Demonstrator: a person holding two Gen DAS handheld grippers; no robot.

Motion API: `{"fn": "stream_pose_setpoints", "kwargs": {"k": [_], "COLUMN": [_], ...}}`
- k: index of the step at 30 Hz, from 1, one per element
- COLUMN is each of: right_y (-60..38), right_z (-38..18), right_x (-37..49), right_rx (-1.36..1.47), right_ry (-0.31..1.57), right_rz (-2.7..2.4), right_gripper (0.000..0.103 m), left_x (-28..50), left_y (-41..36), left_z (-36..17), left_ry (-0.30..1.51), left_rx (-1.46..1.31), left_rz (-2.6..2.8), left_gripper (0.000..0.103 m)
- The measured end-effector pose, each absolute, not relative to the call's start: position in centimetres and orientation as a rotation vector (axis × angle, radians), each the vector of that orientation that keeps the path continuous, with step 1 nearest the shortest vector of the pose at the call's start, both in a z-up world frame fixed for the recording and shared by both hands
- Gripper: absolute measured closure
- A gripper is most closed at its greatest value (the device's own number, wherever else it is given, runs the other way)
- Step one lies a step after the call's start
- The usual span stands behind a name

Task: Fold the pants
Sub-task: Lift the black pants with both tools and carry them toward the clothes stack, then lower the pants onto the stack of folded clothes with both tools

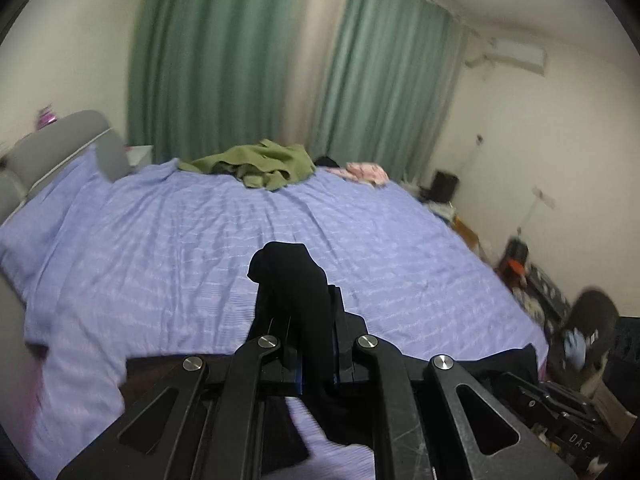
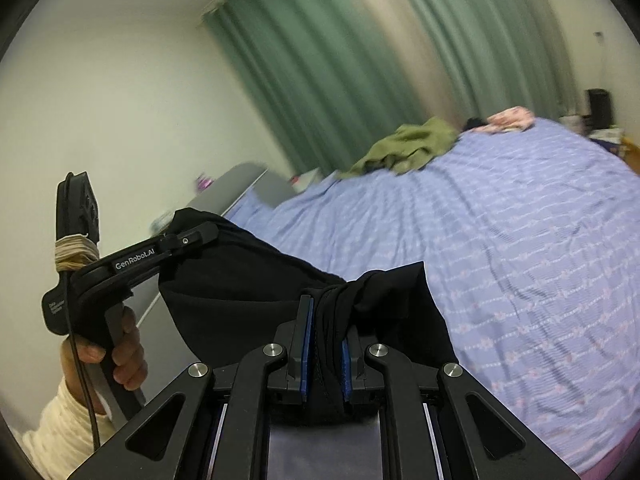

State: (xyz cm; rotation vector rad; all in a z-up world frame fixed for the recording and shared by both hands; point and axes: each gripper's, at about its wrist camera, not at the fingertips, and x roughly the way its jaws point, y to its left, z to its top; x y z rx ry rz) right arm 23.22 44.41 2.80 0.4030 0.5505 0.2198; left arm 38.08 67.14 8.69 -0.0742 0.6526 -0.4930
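item: black pants point(image 2: 248, 280), plain dark fabric, soft knit look
state: unfolded, bunched at both held points
pose: lifted, stretched as a sagging span between two pinch points, loose flap draping to the right in the right wrist view
left wrist view: bunched end point(image 1: 296, 280) stands up as a rounded lump, rest hangs below
location: above near edge of the bed, not lying flat on it

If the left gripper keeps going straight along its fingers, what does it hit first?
Beyond the black pants it is clamping, the left gripper points across the lilac patterned bedsheet. Likely the sheet first, then the crumpled olive-green garment near the far edge; depth is unclear.
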Motion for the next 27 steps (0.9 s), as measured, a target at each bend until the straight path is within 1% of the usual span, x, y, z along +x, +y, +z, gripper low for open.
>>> {"fn": "stream_pose_setpoints", "kwargs": {"k": [3, 8, 10, 13, 16, 19, 23, 27], "right_y": [47.8, 52.5, 53.7, 55.7, 57.6, 59.3, 62.2, 66.1], "right_z": [2.9, 3.7, 4.0, 4.2, 3.1, -0.1, -6.8, -12.0], "right_x": [24.5, 26.7, 27.6, 28.9, 29.4, 30.2, 30.1, 30.5], "right_rx": [0.459, 0.447, 0.438, 0.435, 0.462, 0.548, 0.755, 0.81], "right_ry": [0.556, 0.491, 0.493, 0.511, 0.528, 0.599, 0.786, 0.957], "right_rz": [0.125, -0.028, -0.078, -0.136, -0.188, -0.245, -0.271, -0.232], "right_gripper": [0.09, 0.091, 0.091, 0.091, 0.09, 0.09, 0.09, 0.09], "left_x": [41.6, 48.2, 49.9, 52.3, 53.6, 54.5, 54.3, 54.2], "left_y": [68.7, 70.0, 69.9, 70.0, 70.6, 71.9, 74.3, 77.3], "left_z": [8.9, 9.0, 8.8, 8.0, 5.8, 1.5, -4.4, -8.3], "left_ry": [0.673, 0.714, 0.728, 0.749, 0.782, 0.877, 0.985, 1.048], "left_rx": [-0.029, -0.011, 0.002, 0.022, 0.063, 0.094, 0.168, 0.191], "left_rz": [-0.583, -0.687, -0.701, -0.724, -0.749, -0.738, -0.701, -0.67], "left_gripper": [0.092, 0.092, 0.092, 0.092, 0.092, 0.092, 0.092, 0.092]}}
